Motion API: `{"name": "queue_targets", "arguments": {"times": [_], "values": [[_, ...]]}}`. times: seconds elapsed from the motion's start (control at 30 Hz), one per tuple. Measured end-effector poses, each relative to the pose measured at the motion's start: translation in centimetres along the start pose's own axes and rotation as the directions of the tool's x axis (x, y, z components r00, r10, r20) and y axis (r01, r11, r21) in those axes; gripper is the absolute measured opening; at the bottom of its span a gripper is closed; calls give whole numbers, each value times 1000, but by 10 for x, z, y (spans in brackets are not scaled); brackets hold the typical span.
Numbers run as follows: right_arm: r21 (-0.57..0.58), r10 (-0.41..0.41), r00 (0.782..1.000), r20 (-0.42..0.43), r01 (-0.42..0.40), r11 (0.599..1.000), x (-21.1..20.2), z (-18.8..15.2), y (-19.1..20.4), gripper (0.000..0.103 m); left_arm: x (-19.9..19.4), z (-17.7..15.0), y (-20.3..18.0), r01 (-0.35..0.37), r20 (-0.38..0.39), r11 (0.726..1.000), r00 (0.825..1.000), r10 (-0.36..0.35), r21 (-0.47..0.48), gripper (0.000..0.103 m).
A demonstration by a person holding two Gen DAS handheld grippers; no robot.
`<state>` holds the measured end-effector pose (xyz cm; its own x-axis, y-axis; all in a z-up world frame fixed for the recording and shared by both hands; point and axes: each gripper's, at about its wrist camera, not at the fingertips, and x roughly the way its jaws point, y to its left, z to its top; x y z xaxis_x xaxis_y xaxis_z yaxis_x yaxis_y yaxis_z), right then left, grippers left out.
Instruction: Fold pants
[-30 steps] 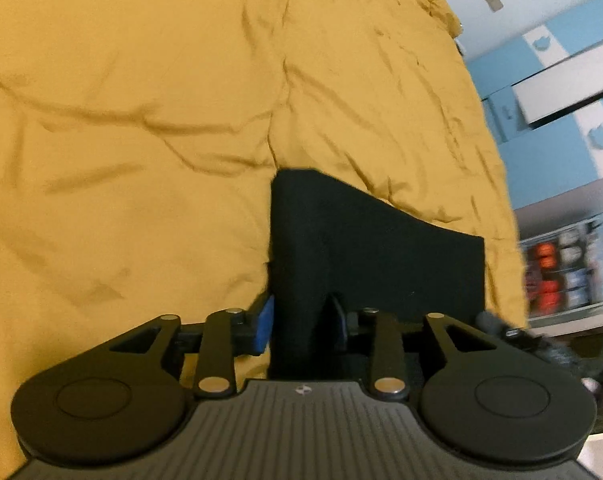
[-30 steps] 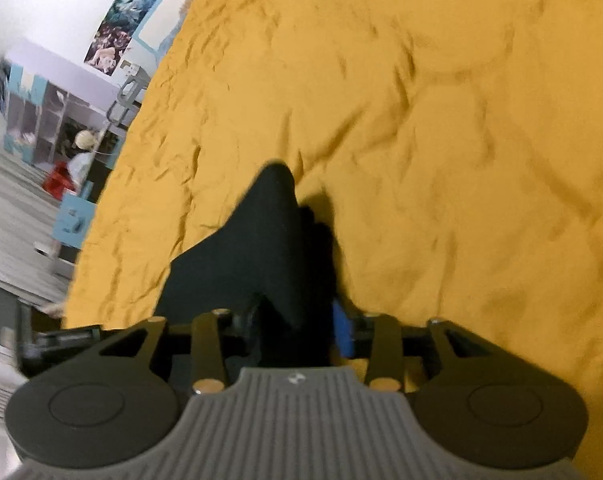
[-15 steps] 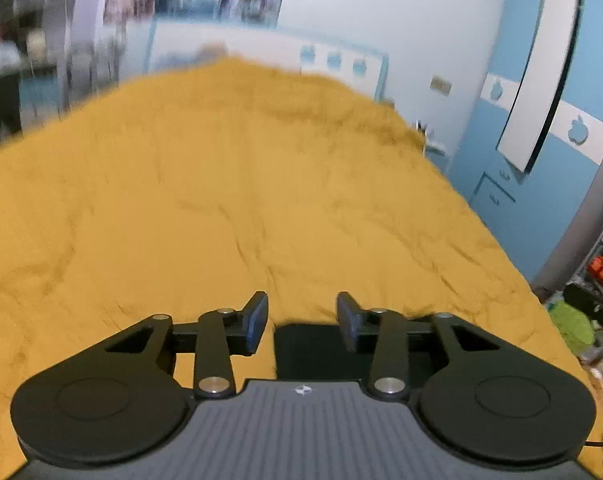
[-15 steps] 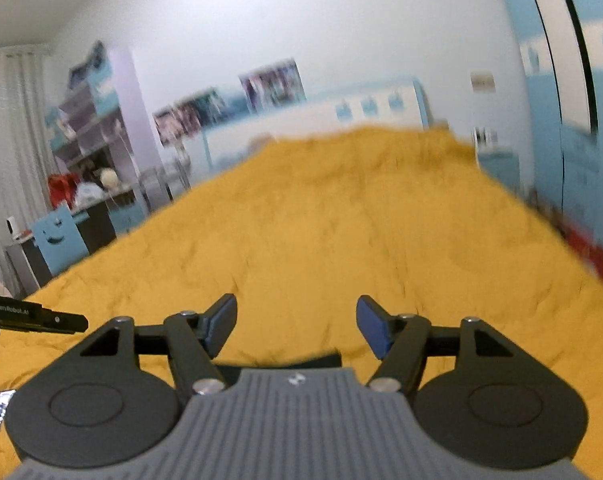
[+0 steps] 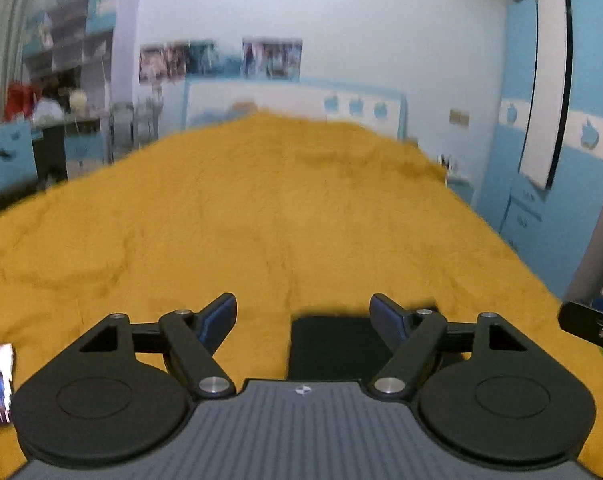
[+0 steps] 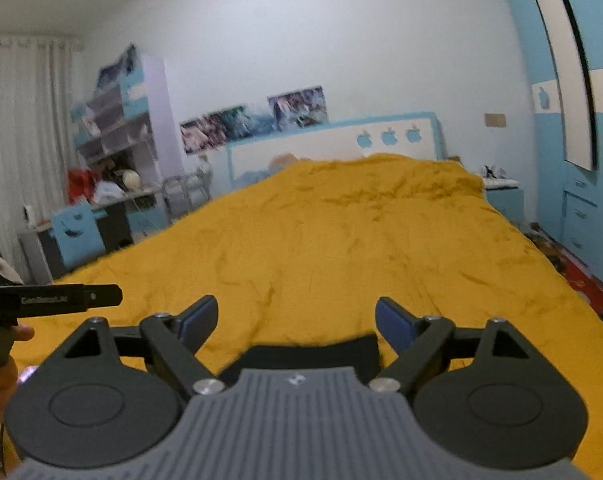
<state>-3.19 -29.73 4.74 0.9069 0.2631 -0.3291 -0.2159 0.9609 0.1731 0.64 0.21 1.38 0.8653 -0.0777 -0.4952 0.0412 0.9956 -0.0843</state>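
The black pants lie folded on the yellow bedspread, just below and in front of my grippers; they also show in the right wrist view, mostly hidden by the gripper body. My left gripper is open and empty above the pants' left part. My right gripper is open and empty above the pants. Neither touches the cloth.
The bed runs to a white and blue headboard. A blue wardrobe stands at the right, a desk and shelves at the left. The left gripper's handle shows at the right view's left edge.
Both grippers have let go of the pants, opened wide and tilted up from the bed toward the room. The pants now lie flat under them.
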Motion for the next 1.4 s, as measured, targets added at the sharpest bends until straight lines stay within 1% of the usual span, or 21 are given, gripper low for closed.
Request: {"name": "queue_targets", "arguments": {"times": [0.07, 0.17, 0.23, 0.37, 0.47, 0.6, 0.73, 0.93, 1.4], "values": [[-26, -48, 998, -32, 47, 999, -5, -14, 9, 82, 3, -16, -3, 3, -52, 1000, 999, -4, -9, 89], [-57, -85, 993, -83, 81, 995, -5, -35, 18, 82, 10, -38, -9, -8, -116, 1000, 993, 8, 2, 89], [-72, -114, 984, -134, 105, 992, 0, -50, 20, 82, 11, -48, -12, -8, -142, 1000, 990, 10, 16, 89], [-72, -124, 969, -211, 111, 991, 9, -79, 22, 82, 8, -67, -18, -28, -170, 998, 985, 37, 56, 89], [-76, -129, 958, -257, 113, 991, 14, -100, 24, 82, 13, -77, -20, -34, -208, 998, 977, 45, 56, 89], [-84, -138, 943, -302, 118, 990, 23, -114, 22, 82, 13, -90, -25, -36, -240, 997, 969, 52, 68, 89], [-89, -149, 942, -302, 128, 988, 26, -117, 20, 82, 11, -95, -27, -32, -246, 997, 968, 50, 74, 89], [-89, -166, 945, -281, 146, 985, 26, -116, 20, 82, 8, -94, -29, -41, -230, 995, 971, 61, 91, 89], [-79, -156, 950, -269, 140, 987, 23, -113, 19, 82, 8, -93, -28, -27, -232, 996, 971, 47, 91, 89]]}}
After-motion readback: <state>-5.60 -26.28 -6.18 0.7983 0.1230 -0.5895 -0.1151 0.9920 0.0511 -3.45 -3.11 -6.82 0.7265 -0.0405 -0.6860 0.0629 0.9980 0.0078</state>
